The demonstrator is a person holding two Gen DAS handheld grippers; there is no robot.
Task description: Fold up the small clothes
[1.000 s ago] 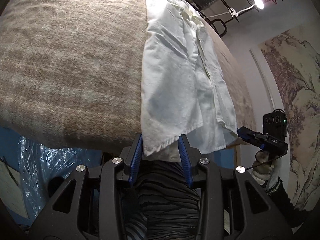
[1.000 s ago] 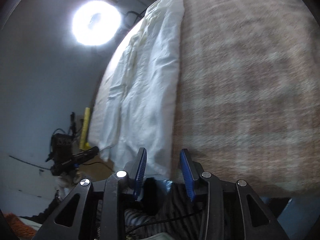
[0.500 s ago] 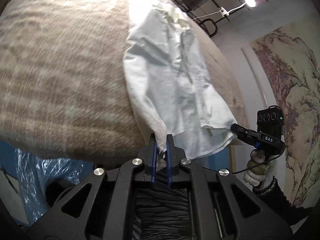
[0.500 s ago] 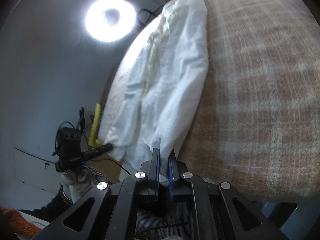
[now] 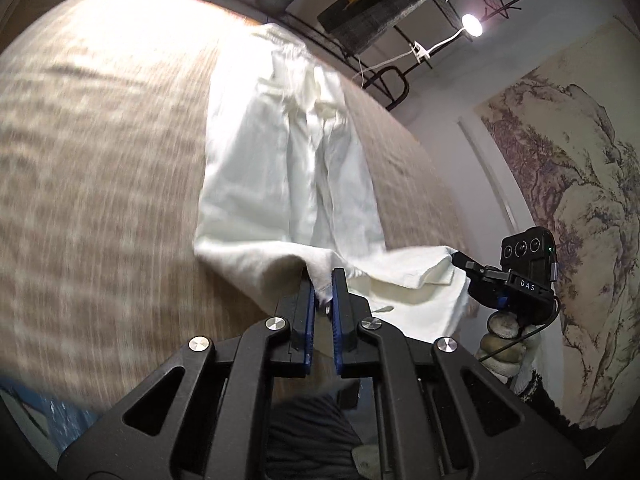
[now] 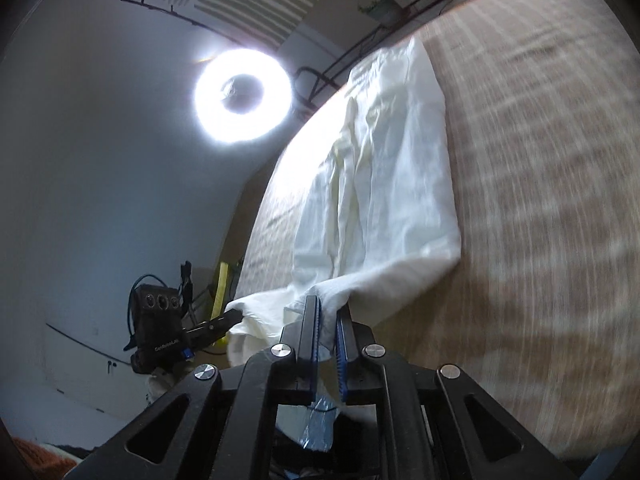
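Observation:
A small white shirt [image 5: 288, 176] lies lengthwise on a beige checked blanket [image 5: 100, 168]; it also shows in the right wrist view [image 6: 384, 184]. My left gripper [image 5: 322, 284] is shut on the shirt's near left hem corner and holds it above the blanket. My right gripper [image 6: 328, 312] is shut on the near right hem corner. Each gripper shows in the other's view, the right one [image 5: 460, 258] and the left one [image 6: 234, 316], both holding the lifted hem. The hem hangs slack between them.
The blanket [image 6: 540, 200] covers the whole table. A ring light [image 6: 244, 96] shines at the back left. A clamp lamp [image 5: 472, 24] and a dark metal rack [image 5: 400, 80] stand behind the table. A painted wall hanging [image 5: 568, 184] is on the right.
Both grippers closed on the shirt's near hem corners, then lifted them and carried them forward over the shirt. The hem now rides above the blanket instead of hanging over the table's near edge.

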